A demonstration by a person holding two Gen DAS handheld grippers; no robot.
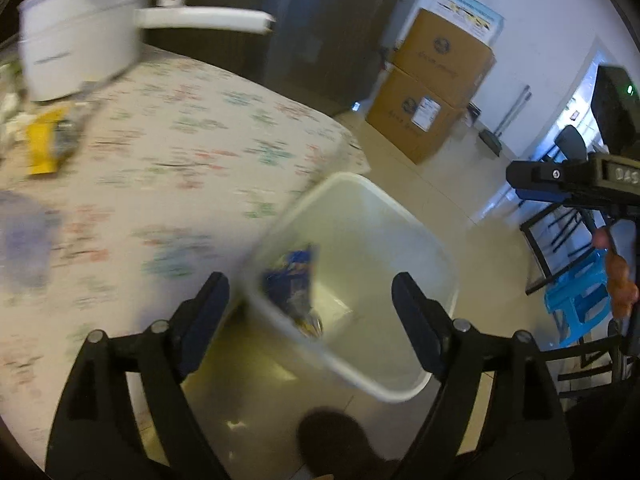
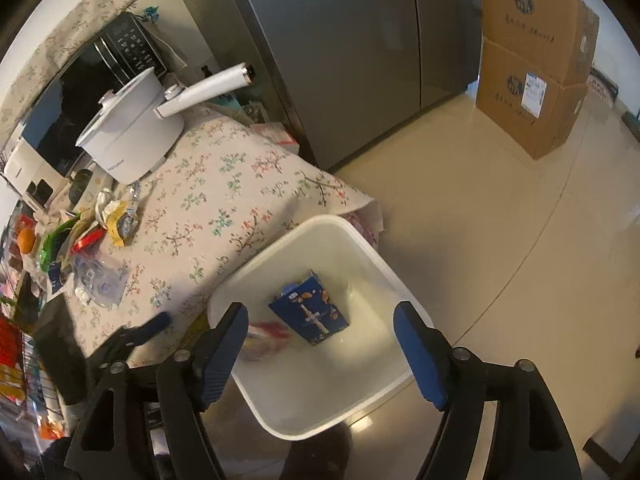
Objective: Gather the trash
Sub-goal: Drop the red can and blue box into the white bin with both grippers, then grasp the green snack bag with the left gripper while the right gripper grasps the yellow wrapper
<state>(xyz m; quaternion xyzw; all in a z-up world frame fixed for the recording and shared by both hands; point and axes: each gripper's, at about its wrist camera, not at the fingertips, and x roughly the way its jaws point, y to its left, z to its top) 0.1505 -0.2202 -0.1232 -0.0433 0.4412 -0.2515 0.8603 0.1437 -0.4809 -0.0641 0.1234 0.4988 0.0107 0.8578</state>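
Both my grippers hang over the white bin point(image 2: 320, 360) with jaws wide and empty, right gripper point(image 2: 320, 344) and left gripper point(image 1: 310, 312), the blue carton point(image 2: 310, 312) already lying inside. The remaining wrappers point(image 2: 100, 224) lie heaped at the left of the right wrist frame on the floral tablecloth point(image 2: 208, 208), so my left gripper looks nearer. In its blurred view I can only make out a yellow wrapper point(image 1: 44, 144) below the white pot point(image 1: 76, 36), upper left.
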